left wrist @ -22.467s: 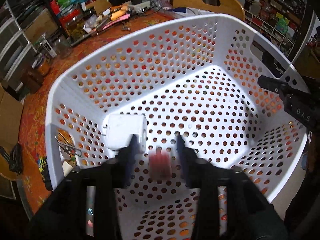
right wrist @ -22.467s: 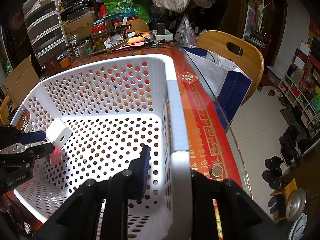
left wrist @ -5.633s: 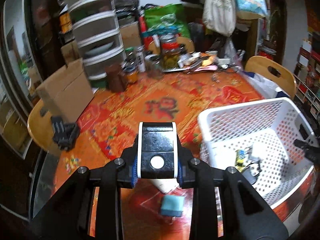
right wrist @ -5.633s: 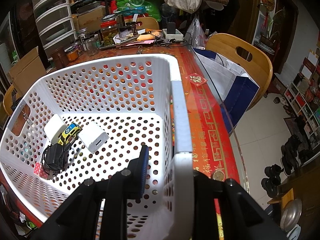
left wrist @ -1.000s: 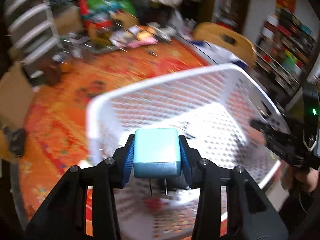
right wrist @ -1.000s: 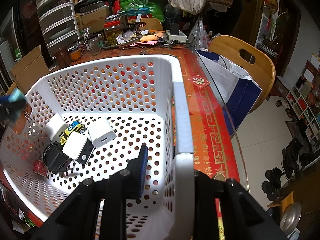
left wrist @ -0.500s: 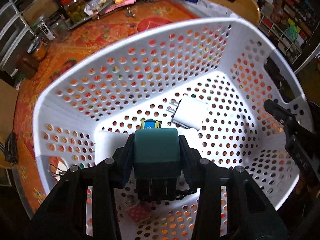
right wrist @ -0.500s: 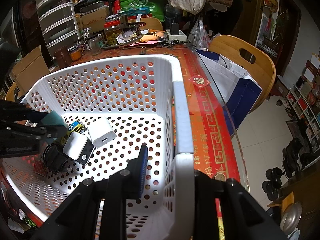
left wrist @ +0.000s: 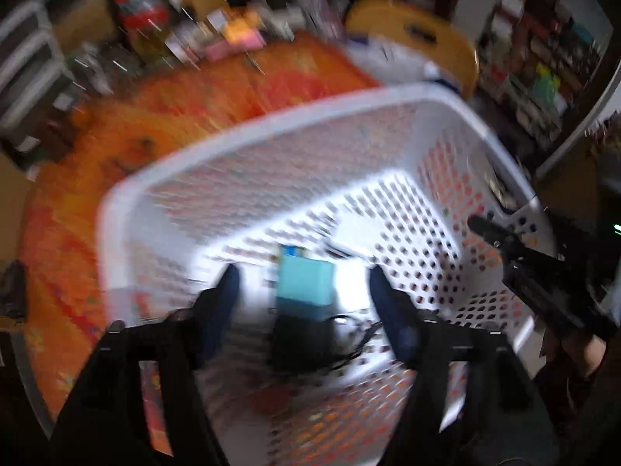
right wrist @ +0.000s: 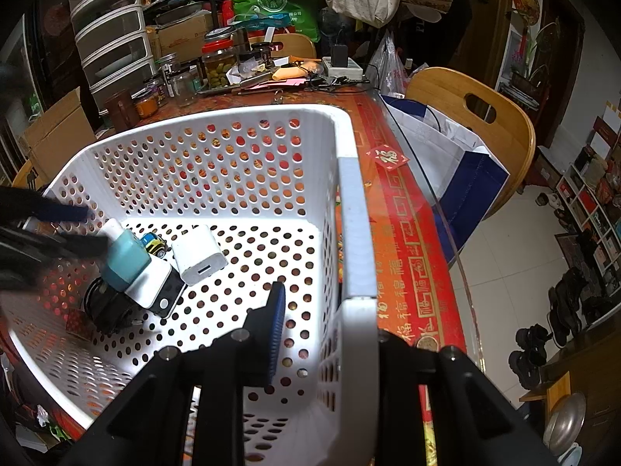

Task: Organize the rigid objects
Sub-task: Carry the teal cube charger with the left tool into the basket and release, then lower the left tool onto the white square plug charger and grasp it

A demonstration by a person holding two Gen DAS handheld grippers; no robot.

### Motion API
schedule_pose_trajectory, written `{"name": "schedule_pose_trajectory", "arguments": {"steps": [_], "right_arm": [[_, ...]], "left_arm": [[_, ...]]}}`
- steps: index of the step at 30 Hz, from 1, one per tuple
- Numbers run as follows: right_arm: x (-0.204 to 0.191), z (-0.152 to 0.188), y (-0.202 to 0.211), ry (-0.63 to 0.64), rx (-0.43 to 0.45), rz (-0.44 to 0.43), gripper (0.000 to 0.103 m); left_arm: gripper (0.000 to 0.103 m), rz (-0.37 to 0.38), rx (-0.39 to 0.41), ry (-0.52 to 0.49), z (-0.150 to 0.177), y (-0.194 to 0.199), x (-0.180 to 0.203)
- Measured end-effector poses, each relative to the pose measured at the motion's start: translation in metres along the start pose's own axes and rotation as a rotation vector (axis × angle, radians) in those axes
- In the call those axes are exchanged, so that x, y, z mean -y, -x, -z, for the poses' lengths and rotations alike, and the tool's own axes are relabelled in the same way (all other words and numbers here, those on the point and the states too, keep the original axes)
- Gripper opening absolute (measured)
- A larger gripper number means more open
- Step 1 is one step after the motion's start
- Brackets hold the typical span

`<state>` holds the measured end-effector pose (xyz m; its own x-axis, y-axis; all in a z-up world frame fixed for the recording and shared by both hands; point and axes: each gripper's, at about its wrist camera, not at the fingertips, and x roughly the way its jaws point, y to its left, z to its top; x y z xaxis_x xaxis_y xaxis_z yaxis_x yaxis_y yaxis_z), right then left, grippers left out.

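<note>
The teal charger block [right wrist: 126, 259] has left the left gripper [left wrist: 302, 283], whose jaws now stand wide apart above it. It lies inside the white perforated basket [right wrist: 351, 209], tilted atop a white-and-black device [right wrist: 159, 285], beside a toy car [right wrist: 154, 242] and a white USB charger [right wrist: 198, 254]. The right gripper [right wrist: 330, 334] is clamped on the basket's near wall. The basket stands on the red-patterned table [right wrist: 403, 240].

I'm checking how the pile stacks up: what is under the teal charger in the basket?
The teal charger lies on a white-and-black device and black cabled adapter, inside the white basket. Whether anything else lies beneath is hidden.
</note>
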<state>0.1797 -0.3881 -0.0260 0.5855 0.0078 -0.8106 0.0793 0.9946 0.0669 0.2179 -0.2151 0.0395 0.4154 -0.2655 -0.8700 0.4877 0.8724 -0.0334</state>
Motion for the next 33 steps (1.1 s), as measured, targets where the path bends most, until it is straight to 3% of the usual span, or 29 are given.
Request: {"name": "schedule_pose_trajectory", "arguments": {"steps": [1,3,7,11,15,21,33], "right_arm": [[0.000,0.000,0.000,0.000,0.001,0.000,0.025],[0.000,0.000,0.000,-0.001,0.002,0.000,0.025],[0.000,0.000,0.000,-0.001,0.000,0.000,0.025],[0.000,0.000,0.000,-0.002,-0.001,0.001,0.025],[-0.001,0.002,-0.002,-0.002,-0.009,0.001,0.025],[0.000,0.001,-0.002,-0.007,-0.018,0.004,0.025],[0.001,-0.001,-0.002,-0.005,-0.019,0.004,0.025]], "left_arm": [[0.094,-0.023,0.055,0.013,0.007,0.019,-0.012],[0.103,-0.058,0.154,0.054,0.024,0.053,-0.042],[0.103,-0.075,0.244,0.220,0.063,0.083,-0.120],[0.103,-0.212,0.190,0.300,0.096,0.042,-0.176],[0.103,-0.128,0.051,0.306,0.117,-0.018,-0.190],[0.103,-0.105,-0.042,0.277,0.119,-0.062,-0.179],[0.103,-0.169,-0.060,0.307,0.115,-0.090,-0.176]]}}
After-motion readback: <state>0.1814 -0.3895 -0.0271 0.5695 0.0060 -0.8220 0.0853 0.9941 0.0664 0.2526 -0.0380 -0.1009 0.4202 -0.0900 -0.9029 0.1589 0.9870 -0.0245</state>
